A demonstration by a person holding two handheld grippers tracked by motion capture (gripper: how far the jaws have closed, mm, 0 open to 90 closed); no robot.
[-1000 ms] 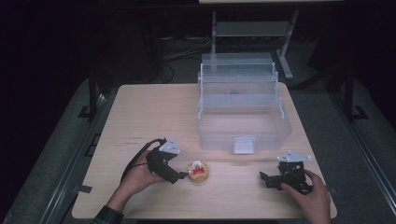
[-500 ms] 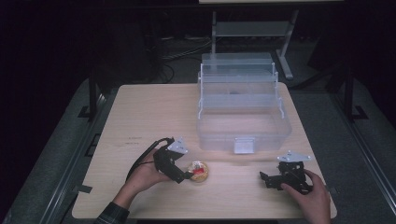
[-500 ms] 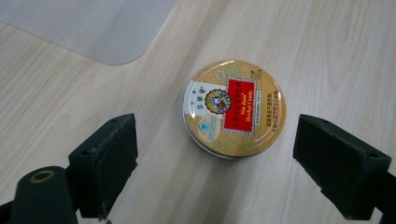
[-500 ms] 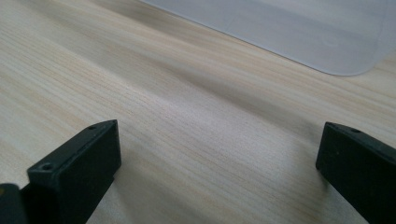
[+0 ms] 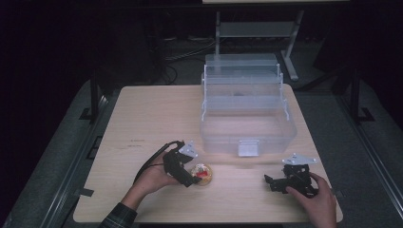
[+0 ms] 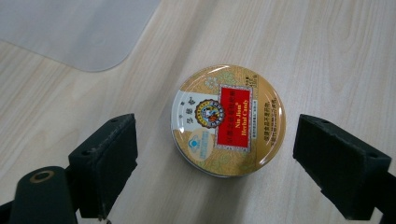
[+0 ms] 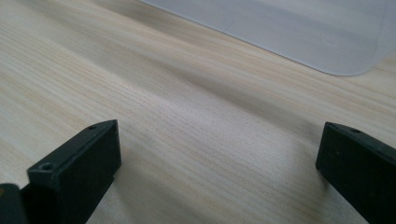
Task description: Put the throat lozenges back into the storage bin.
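- High view: above the counter's (image 5: 142,118) near edge, facing forward and down.
- Left claw view: close, straight down beside the clear box (image 6: 79,32).
- Right claw view: low, close; shares that box (image 7: 289,32).

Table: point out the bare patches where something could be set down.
The table lies bare left of the clear tiered box, and in front between the candy tin and the right gripper. It is tight where the left gripper, open, straddles the tin just before the box.
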